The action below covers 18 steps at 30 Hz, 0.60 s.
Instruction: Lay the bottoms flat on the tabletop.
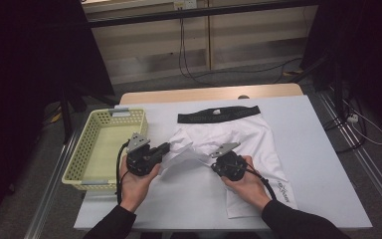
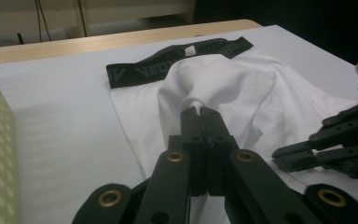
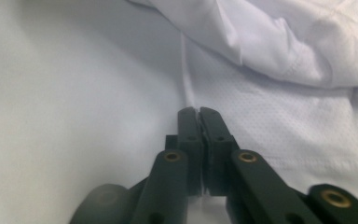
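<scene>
My left hand-held gripper (image 2: 200, 112) is clamped on a lifted fold of the white shorts (image 1: 238, 139). My right hand-held gripper (image 3: 199, 112) sits closed at the fabric's edge. The shorts lie mid-worktop (image 1: 318, 149), beside a yellow basket (image 1: 87, 144).

White shorts (image 1: 238, 144) with black waistband (image 1: 219, 115) bearing grey lettering; fine dotted mesh weave on fabric. Pale yellow perforated basket (image 1: 87, 144). White table (image 1: 318, 149) with light wood far edge. Black grippers, left (image 2: 200, 112) and right (image 3: 199, 111), with brass-coloured rivets. Black sleeves (image 1: 298, 224).
</scene>
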Available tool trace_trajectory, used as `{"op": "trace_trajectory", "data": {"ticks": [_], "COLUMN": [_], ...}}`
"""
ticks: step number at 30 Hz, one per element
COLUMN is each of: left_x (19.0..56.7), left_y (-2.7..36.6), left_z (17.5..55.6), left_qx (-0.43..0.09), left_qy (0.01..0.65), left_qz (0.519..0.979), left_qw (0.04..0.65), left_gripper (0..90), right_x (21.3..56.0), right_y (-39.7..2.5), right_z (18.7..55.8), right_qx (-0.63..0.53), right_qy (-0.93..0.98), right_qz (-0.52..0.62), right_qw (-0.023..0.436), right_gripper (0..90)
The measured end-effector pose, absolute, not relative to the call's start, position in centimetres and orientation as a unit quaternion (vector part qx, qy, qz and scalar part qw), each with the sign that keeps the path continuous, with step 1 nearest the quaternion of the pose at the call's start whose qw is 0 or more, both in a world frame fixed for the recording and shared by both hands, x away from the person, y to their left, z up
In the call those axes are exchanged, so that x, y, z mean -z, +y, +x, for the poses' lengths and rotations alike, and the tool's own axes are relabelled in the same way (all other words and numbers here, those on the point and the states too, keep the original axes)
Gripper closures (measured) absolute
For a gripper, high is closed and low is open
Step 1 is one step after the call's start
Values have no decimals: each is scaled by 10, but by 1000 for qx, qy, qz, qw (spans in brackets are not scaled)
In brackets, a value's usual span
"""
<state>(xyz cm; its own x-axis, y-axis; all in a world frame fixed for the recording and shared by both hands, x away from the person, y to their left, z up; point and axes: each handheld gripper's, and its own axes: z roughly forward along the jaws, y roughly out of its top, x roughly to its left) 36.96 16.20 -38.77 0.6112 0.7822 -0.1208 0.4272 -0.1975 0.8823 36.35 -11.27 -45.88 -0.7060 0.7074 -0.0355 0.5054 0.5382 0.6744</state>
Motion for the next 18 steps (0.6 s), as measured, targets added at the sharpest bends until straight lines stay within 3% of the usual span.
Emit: {"op": "trace_trajectory", "data": {"ticks": [18], "left_x": [395], "left_y": [162], "left_z": [371], "left_qx": [-175], "left_qy": [411], "left_qz": [758], "left_qw": [476], "left_gripper": [896], "right_x": [450], "right_y": [-178], "right_z": [326], "right_qx": [-311], "right_qy": [861], "right_qz": [368], "right_qw": [164], "right_gripper": [900]}}
